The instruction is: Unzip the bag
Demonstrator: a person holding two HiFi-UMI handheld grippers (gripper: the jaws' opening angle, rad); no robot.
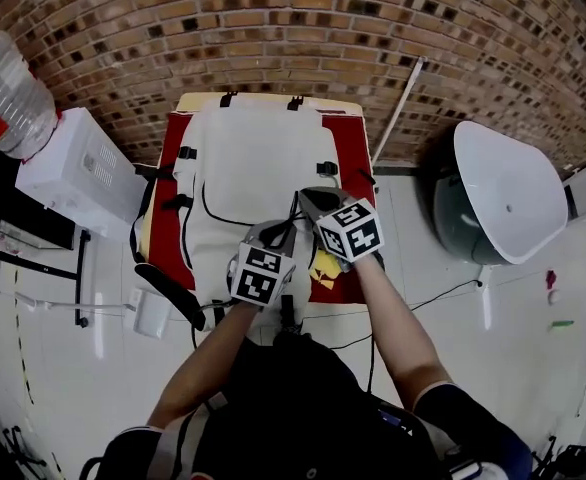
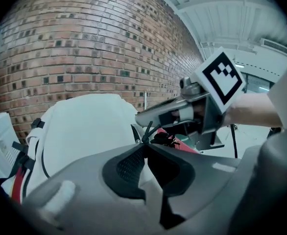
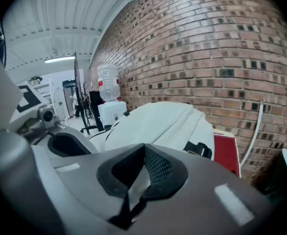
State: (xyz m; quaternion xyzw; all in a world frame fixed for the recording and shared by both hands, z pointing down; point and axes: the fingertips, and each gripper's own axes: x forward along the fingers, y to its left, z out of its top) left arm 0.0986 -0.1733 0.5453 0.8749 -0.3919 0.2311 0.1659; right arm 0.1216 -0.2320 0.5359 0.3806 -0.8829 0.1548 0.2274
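Soft, light bag lies just ahead of both jaws and will likely bunch. Left gripper is closed on the zip pull. Right gripper is closed, apparently pinching fabric beside it, a sound bracing hold.

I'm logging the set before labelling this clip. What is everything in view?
white fabric backpack: one, white with black straps, lying on the pad
red and cream pad: one, against the wall
black zipper pull cord: one, black, at the left gripper's tips
white water dispenser: one, white, left of the pad
clear water bottle: one, clear, on the dispenser
white shell chair: one, white and grey, right of the pad
thin white pipe: one, white, against the wall
small yellow item: one, yellow, near edge of the pad; unclear what
brown brick wall: one, behind everything
left gripper: one, grey, shut on the cord
right gripper: one, grey, shut on backpack fabric
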